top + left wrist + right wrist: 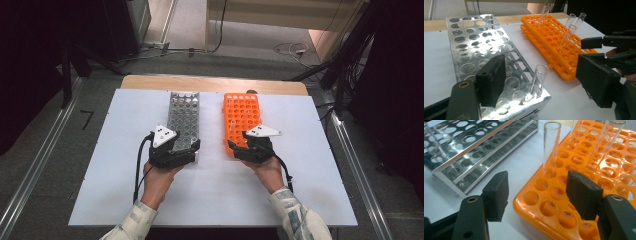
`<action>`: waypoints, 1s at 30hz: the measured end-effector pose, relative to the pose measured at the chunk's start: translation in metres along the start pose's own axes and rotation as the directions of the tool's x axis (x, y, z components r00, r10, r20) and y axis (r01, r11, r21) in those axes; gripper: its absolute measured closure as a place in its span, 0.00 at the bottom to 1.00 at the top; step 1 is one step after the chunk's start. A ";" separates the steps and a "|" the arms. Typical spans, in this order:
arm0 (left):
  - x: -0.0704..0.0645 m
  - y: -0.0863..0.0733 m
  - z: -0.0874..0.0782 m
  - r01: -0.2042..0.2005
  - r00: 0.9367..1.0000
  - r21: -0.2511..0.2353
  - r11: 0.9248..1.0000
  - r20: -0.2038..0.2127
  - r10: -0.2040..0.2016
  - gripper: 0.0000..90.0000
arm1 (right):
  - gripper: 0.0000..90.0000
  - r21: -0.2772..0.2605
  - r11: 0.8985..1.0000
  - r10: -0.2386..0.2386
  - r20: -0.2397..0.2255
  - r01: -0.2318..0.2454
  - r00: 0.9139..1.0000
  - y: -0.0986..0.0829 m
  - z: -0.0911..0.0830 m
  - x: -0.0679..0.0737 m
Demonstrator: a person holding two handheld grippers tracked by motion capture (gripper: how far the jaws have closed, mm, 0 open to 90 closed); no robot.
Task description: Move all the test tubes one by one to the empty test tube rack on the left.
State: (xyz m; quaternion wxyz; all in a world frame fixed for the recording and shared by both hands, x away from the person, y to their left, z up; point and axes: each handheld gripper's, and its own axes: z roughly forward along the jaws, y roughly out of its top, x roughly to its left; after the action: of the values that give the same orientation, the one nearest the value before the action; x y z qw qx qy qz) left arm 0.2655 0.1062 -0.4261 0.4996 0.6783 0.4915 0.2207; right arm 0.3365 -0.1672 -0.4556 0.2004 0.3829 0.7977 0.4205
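Two racks stand side by side on the white table [300, 195], their long sides running near to far, a strip of bare table between them. The steel rack [183, 117] is on the left, the orange rack [242, 116] on the right.

The left gripper [192, 148] sits at the near end of the steel rack. In the left gripper view its jaws stand wide apart with nothing between the pads, and one glass tube [537, 80] stands upright in a hole at the rack's near right corner, between the jaws and touching neither. That is the single tube counted in the steel rack [481, 47].

The right gripper [239, 143] is at the near left corner of the orange rack. In the right gripper view its jaws are also apart and empty, spanning that corner, with one tube [550, 146] upright just beyond them.

In the left gripper view the orange rack [554, 42] holds four tubes [567, 36], all slightly tilted and spread over its middle and far half. Two grippers, two racks, five tubes counted in all.
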 end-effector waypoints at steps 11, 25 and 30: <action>0.008 0.003 -0.009 0.025 1.000 -0.024 0.999 -0.008 -0.025 0.26 | 0.45 -0.019 0.998 0.058 0.045 -0.057 0.997 0.008 0.021 -0.004; 0.012 0.001 -0.009 0.025 1.000 -0.020 1.000 -0.010 -0.025 0.26 | 0.66 0.012 0.999 0.049 0.102 -0.050 0.994 0.011 0.039 -0.002; 0.012 0.001 -0.009 0.026 1.000 -0.023 0.999 -0.013 -0.026 0.26 | 0.75 0.024 0.999 0.038 0.112 -0.041 0.993 0.012 0.043 0.001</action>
State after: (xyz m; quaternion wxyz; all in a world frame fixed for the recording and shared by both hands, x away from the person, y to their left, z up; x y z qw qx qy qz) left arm 0.2639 0.1211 -0.4233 0.5069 0.6646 0.5011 0.2243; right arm 0.3688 -0.1402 -0.4697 0.2312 0.4239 0.7830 0.3921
